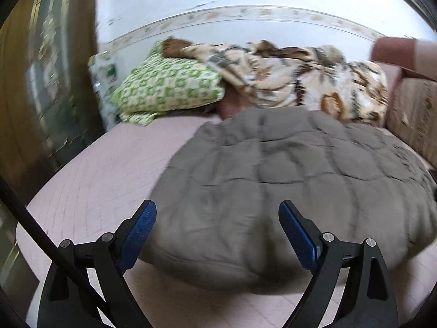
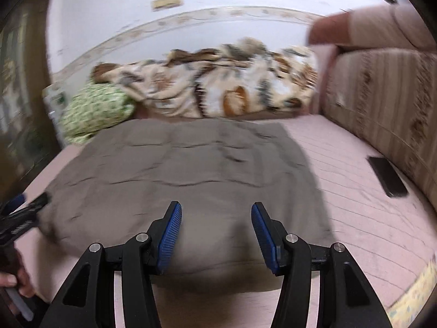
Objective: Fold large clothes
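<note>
Left gripper (image 1: 217,213) held low in frame with jaws spread wide and empty, right gripper (image 2: 216,214) likewise parted around nothing, grey quilted garment (image 1: 286,180) laid folded mid-frame on the pink bed (image 1: 103,175) (motion-blurred), green patterned pillow (image 1: 169,87) and floral blanket (image 1: 297,82) bunched beyond, toward the wall.

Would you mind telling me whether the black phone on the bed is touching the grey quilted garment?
Apart. The right wrist view shows bare pink bedsheet between the black phone and the grey quilted garment.
</note>
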Demonstrator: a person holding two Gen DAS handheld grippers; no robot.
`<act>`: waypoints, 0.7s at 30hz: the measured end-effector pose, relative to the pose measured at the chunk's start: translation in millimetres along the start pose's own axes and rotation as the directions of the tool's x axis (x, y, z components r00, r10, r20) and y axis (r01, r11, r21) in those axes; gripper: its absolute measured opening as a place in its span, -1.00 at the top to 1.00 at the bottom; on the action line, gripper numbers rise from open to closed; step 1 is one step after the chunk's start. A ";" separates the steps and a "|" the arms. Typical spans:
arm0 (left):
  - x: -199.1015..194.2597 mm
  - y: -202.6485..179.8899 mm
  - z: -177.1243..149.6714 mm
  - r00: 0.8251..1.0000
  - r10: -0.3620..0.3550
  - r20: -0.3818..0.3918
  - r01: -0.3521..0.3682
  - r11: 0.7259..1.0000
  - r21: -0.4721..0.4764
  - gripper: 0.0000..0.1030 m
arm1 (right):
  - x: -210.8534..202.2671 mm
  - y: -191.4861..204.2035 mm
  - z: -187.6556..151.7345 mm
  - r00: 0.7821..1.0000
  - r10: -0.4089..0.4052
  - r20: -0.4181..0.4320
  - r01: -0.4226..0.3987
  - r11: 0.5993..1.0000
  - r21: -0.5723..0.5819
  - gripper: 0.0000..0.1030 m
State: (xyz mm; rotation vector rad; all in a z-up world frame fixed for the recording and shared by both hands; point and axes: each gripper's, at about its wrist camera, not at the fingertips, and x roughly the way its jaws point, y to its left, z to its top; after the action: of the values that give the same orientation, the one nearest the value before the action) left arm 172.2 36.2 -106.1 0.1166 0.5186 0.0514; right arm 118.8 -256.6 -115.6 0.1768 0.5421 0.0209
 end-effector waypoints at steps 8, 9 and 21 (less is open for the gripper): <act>-44.1 -24.0 1.3 0.994 -0.105 0.006 0.104 0.994 0.043 -0.77 | -46.3 41.2 -5.9 0.996 0.080 0.042 -0.078 0.996 -0.047 -0.28; -50.8 -24.4 1.2 0.994 -0.108 0.011 0.107 0.993 0.043 -0.77 | -53.1 42.0 -8.3 0.996 0.081 0.047 -0.079 0.996 -0.049 -0.30; -86.6 -22.6 5.4 0.996 -0.090 0.002 0.090 0.994 0.063 -0.91 | -89.7 49.1 -25.8 0.997 0.065 0.049 -0.062 0.996 -0.072 -0.40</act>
State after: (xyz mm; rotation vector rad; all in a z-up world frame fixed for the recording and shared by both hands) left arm 100.2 6.5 -61.7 0.1543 0.5198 -0.0529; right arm 29.9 -210.0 -82.9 0.1254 0.4834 0.0970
